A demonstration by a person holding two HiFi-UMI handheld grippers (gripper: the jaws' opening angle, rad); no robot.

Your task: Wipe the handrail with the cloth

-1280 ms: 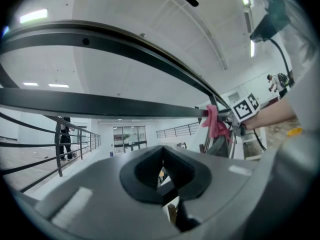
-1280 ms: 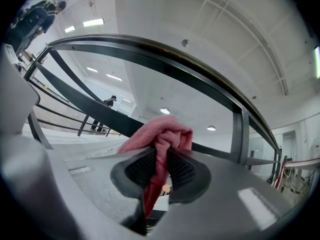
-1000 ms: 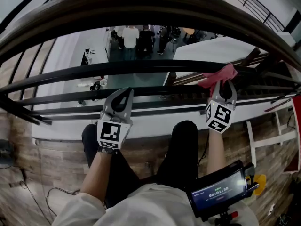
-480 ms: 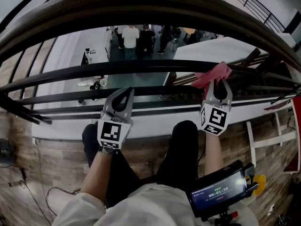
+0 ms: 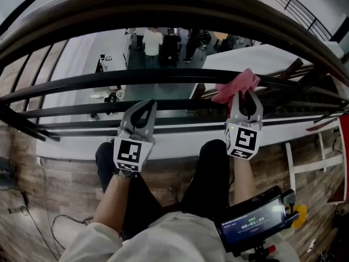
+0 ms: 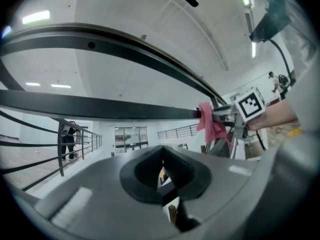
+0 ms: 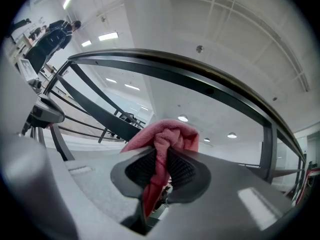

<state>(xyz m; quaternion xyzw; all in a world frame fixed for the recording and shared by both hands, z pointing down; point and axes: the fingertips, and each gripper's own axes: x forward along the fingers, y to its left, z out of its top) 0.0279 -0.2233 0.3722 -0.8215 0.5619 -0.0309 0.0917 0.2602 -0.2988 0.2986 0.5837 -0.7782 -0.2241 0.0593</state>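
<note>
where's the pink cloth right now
In the head view the pink cloth sits right of centre, pinched by the right gripper, up at the black rail below the wooden handrail.

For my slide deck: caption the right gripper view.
Right gripper, jaws shut on a pink cloth, raised beneath the curved dark handrail.

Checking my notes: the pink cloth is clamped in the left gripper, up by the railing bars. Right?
Not the left: the right gripper view shows the pink cloth clamped in the right gripper, up by the railing bars.
</note>
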